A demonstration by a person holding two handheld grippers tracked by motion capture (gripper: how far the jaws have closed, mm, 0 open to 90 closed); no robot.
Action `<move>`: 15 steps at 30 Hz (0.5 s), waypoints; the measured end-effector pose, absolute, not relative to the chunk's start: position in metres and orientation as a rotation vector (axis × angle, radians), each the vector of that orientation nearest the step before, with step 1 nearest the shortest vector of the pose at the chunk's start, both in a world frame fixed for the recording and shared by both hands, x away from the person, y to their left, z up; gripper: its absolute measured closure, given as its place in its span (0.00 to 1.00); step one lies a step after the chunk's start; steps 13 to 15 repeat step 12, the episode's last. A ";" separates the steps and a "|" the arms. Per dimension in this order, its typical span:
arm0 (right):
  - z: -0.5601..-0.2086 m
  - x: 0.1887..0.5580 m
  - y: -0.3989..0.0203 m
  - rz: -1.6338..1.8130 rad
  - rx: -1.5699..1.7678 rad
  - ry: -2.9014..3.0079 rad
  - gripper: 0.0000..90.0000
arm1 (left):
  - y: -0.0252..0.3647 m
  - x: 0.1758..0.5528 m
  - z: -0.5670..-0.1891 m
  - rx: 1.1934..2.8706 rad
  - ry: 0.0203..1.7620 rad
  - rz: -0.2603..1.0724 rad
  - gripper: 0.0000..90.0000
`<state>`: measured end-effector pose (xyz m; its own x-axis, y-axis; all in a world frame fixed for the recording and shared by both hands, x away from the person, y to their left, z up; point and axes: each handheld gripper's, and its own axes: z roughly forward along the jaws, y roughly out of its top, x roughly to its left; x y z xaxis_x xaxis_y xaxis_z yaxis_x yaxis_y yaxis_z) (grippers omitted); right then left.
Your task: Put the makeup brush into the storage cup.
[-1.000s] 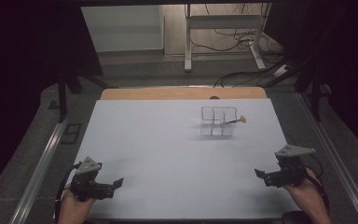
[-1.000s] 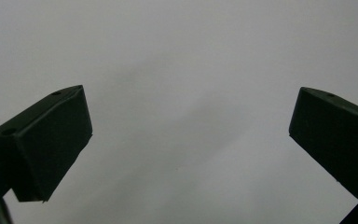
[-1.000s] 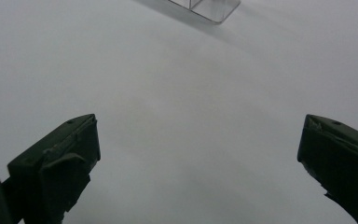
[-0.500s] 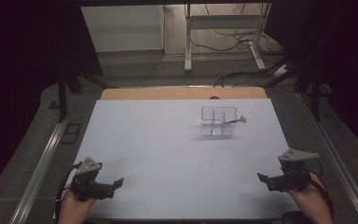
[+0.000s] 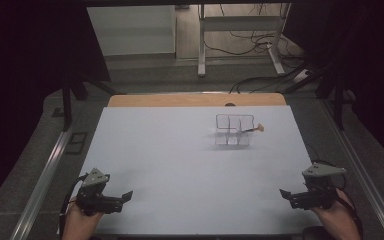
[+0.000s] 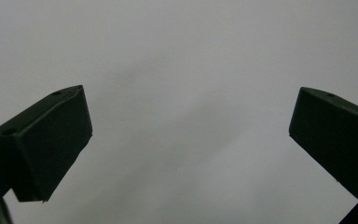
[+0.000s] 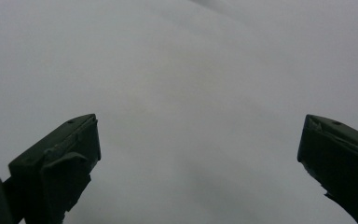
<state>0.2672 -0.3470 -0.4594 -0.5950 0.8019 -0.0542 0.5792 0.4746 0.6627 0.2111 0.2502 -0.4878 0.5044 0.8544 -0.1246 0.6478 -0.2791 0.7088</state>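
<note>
The clear divided organizer [image 5: 234, 131] sits on the counter [image 5: 180, 150], toward its far right. Both the left gripper [image 5: 122, 196] and right gripper [image 5: 286, 196] rest well nearer than it, fingers apart, holding nothing.

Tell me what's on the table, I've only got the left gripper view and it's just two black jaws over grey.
Observer: In the high view a clear compartment organizer stands far across the white table, toward its right side.
Operator: Anything in it?
Observer: A thin stick with an orange tip pokes out its right side; I cannot tell which compartment.
Operator: Where's the other gripper?
Observer: The right gripper sits at the near right edge, jaws wide apart with nothing between them.
Operator: And mine?
Observer: The left gripper is at the near left corner, far from the organizer.
</note>
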 end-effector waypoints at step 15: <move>-0.464 0.263 -0.353 0.823 1.194 2.387 0.00 | 0.249 0.212 -0.487 2.023 1.226 0.365 0.00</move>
